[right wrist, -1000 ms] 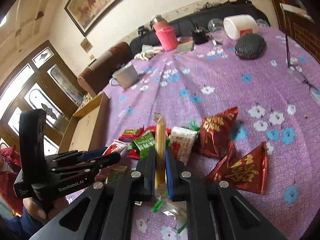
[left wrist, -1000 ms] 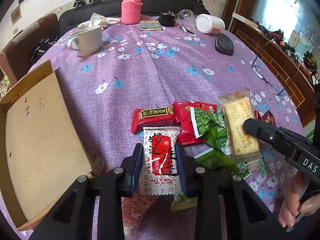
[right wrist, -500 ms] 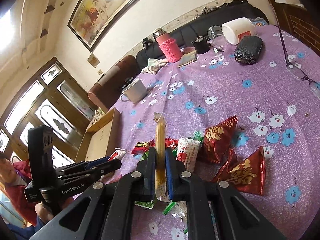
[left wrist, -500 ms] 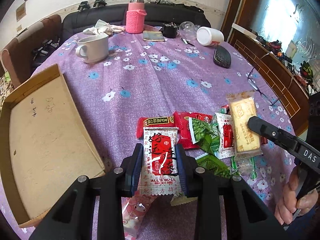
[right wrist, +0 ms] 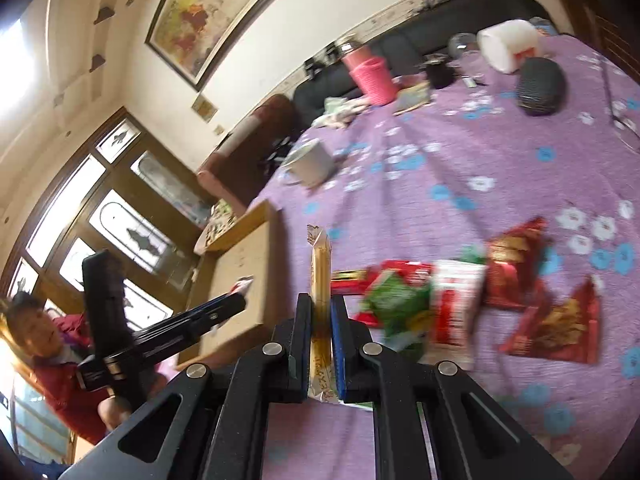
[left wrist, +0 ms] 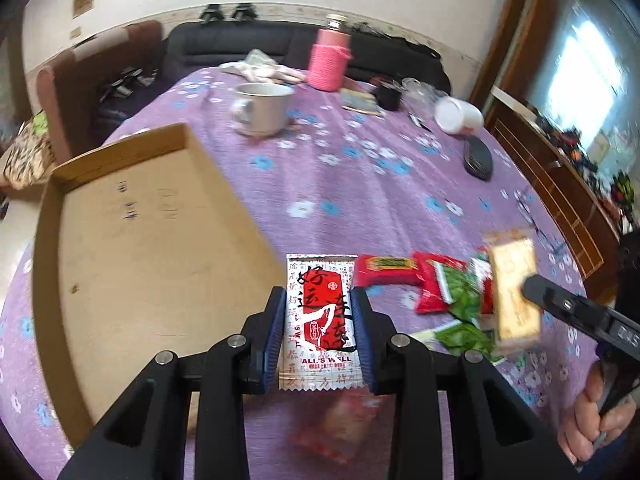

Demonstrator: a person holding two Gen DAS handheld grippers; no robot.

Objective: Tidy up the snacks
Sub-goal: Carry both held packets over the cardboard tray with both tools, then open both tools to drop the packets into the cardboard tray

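Observation:
My left gripper [left wrist: 320,320] is shut on a white and red snack packet [left wrist: 320,312], held above the table beside the right edge of the shallow cardboard box [left wrist: 132,248]. My right gripper [right wrist: 321,320] is shut on a yellow biscuit packet [right wrist: 321,276], held edge-on and lifted; it shows in the left wrist view [left wrist: 514,288] too. A pile of red and green snack packets [left wrist: 436,288] lies on the purple flowered tablecloth [left wrist: 360,184]. Two red triangular packets [right wrist: 556,320] lie to the right of the pile. The left gripper also shows in the right wrist view [right wrist: 236,300], over the box [right wrist: 244,276].
A white mug [left wrist: 262,108], a pink bottle [left wrist: 330,60], a white tub on its side [left wrist: 458,114] and a dark case [left wrist: 478,158] stand at the far side of the table. A pink wrapper [left wrist: 340,428] lies under my left gripper. A chair [left wrist: 76,80] stands at the left.
Both grippers have lifted and swung left with their packets. The left gripper is now beside the box's right edge, and the box fills more of its view.

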